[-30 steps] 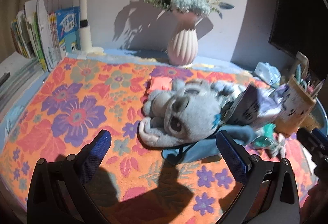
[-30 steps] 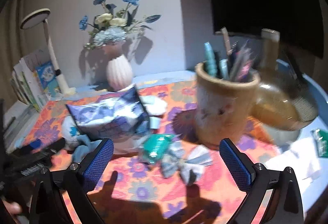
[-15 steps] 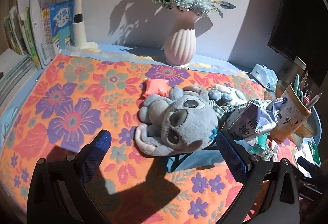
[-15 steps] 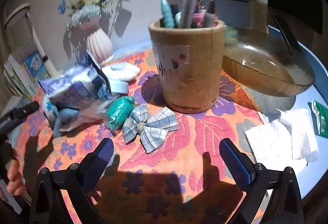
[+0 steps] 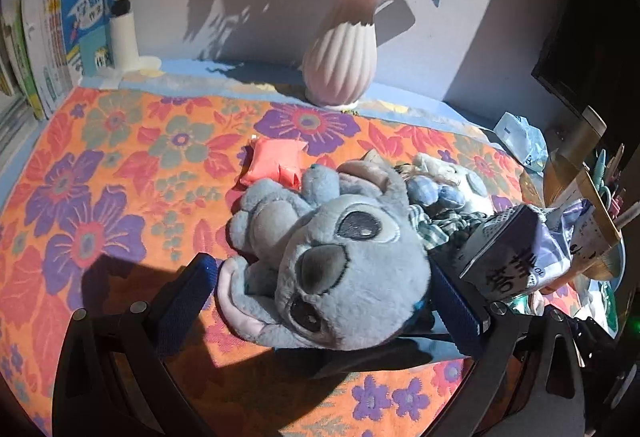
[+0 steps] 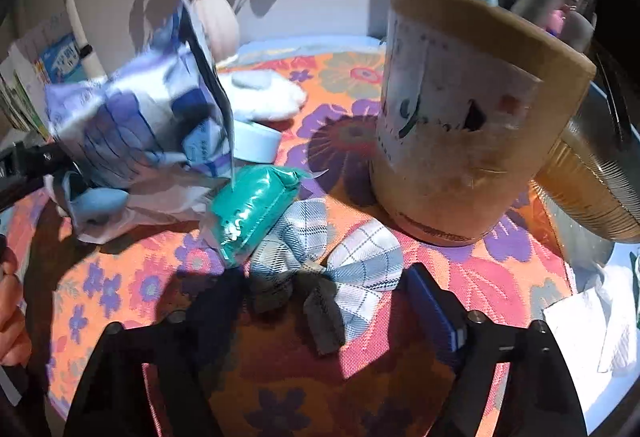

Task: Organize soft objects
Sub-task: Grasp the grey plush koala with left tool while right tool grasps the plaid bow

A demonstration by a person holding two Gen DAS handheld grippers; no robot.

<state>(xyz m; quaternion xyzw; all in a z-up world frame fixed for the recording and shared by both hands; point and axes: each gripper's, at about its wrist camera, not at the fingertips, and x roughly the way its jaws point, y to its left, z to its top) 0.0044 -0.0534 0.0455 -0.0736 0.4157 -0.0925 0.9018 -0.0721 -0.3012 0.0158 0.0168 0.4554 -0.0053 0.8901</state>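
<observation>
Right claw [image 6: 324, 297]: jaws were closing, pointed steeply down at the worktop [image 6: 440, 257]. The plaid bow [image 6: 332, 257] lay between them, and I could not see either pad pressing it yet. The bow's long axis ran across the gap, from one jaw towards the other, so I judged the closing would gather its two loops towards the knot instead of pinching across the middle. The loop on the picture's left lay against the teal packet [image 6: 252, 209]; the other loop stopped short of the blue pad. Just beyond stood the pen cup [image 6: 468, 141], near the worktop's right edge, close enough that I'd want to lift straight up.

Left claw [image 5: 320, 297]: spread wide, straddling the grey-blue plush toy [image 5: 328, 257]. The toy's head filled the gap; the pad on the picture's right looked to be at the head's side, the other pad beside the pale ear, but I saw no squeeze in the fur, so I took it as not gripping. The toy lay mid-worktop, body stretching away from the claw towards the pink vase [image 5: 340, 65] at the back edge. The coral pouch [image 5: 274, 163] sat just behind it, and a crumpled printed bag [image 5: 516, 249] lay against its right side.

Each hand was nearer its own item, so no crossing was needed.
</observation>
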